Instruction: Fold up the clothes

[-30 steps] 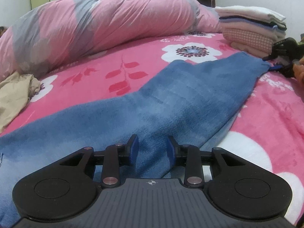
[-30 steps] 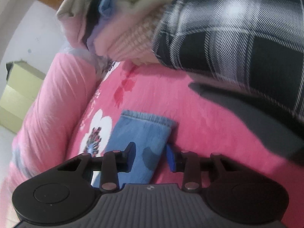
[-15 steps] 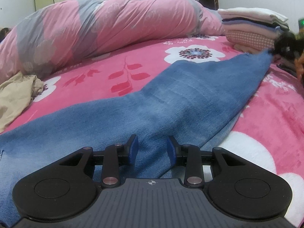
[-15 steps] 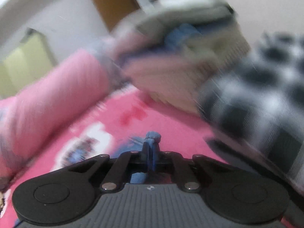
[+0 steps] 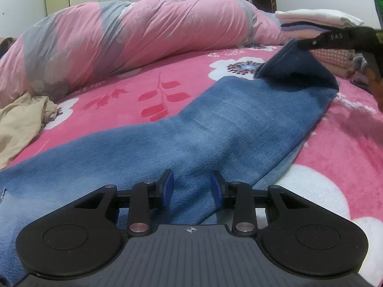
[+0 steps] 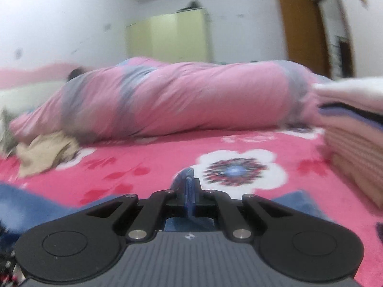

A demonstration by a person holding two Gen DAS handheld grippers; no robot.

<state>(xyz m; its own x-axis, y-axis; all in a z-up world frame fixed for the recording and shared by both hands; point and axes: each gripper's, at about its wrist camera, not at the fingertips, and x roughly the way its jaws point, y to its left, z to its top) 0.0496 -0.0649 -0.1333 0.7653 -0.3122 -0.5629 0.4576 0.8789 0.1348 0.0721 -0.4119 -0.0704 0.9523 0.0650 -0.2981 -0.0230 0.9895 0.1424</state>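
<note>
- Jeans (image 5: 229,119): spread flat across the bed (image 5: 340,143); far leg end lifted and turned back over the leg.
- Right tool (image 6: 189,186): jaws clamped on the hem of the jeans, holding it above the bed.
- Left tool (image 5: 190,186): jaws part-open over the near denim; pads not pressing the cloth.
- Folded stack (image 5: 318,20): beyond the raised hem.
- Duvet (image 5: 134,40): rolled along the far side.

faded blue denim jeans (image 5: 215,129), fuzzy fleece bedsheet (image 5: 347,148), smooth slightly shiny quilt (image 5: 143,33), matt black plastic left gripper (image 5: 191,186)
</note>
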